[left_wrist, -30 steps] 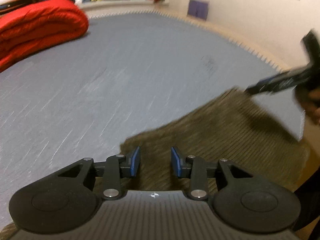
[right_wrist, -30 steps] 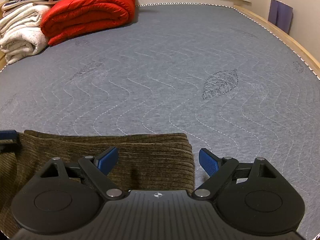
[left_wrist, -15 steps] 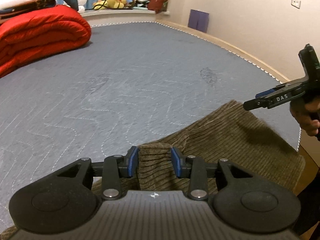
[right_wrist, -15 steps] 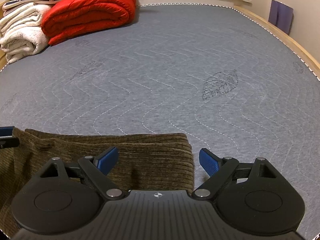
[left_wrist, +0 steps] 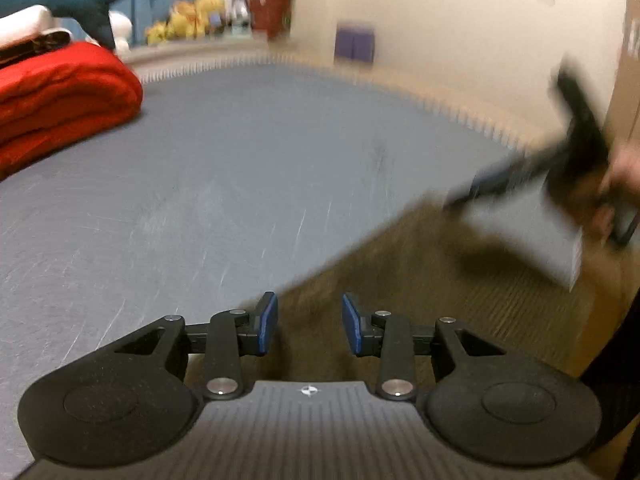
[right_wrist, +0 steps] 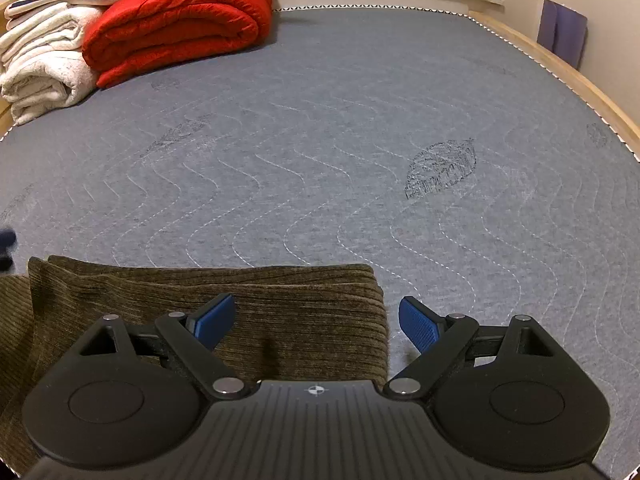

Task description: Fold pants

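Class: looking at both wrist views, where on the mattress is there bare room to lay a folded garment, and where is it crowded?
Bare: the grey mattress between the brown pants at the near edge and the red quilt, across to the wooden bed rail. Crowded: the far-left corner, with the quilt, white towels and stacked bedding.

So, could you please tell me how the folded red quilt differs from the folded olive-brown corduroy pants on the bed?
The folded red quilt is puffy and thickly rolled; the folded olive-brown corduroy pants lie flat and thin. The quilt sits at the bed's far end beside white blankets; the pants lie at the near edge, under the grippers. Both rest on the grey mattress.
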Tool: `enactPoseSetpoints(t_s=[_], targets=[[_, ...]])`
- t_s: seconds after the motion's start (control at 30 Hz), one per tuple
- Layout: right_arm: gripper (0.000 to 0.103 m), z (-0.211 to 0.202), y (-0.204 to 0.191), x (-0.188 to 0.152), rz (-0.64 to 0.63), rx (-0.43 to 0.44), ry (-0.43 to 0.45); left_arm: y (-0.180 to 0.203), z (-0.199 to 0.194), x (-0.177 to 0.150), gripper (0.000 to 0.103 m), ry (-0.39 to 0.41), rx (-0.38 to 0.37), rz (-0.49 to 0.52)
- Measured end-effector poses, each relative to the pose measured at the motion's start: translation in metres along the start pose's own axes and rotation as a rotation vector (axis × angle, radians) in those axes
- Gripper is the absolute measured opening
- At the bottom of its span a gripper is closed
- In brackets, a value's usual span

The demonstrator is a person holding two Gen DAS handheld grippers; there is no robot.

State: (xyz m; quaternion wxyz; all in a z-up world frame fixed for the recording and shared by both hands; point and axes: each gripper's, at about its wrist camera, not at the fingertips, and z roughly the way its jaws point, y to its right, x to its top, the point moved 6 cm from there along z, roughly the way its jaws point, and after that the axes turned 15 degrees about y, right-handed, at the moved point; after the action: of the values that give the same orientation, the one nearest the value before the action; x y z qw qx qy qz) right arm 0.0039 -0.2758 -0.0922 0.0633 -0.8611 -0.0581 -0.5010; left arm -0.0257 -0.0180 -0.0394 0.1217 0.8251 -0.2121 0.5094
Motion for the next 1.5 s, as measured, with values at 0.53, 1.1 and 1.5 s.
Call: enactPoseSetpoints(t_s=[0.53, 1.1, 1.5], targets=[[0.092, -0.043, 0.01, -0.024, 0.04, 0.012, -0.046, 0.044, 0.008, -0.048, 0.06, -0.276, -0.191, 0.052], [0.093, -0.032, 0.039, -0.087, 0.187, 0.061, -0.211, 0.028, 0.005, -0.014, 0.07, -0.108, -0.059, -0.035], [0.057, -0.033, 0.023, -0.087, 0.159, 0.133, -0.203, 0.04, 0.014, -0.008, 0.07, -0.101, -0.072, -0.019]])
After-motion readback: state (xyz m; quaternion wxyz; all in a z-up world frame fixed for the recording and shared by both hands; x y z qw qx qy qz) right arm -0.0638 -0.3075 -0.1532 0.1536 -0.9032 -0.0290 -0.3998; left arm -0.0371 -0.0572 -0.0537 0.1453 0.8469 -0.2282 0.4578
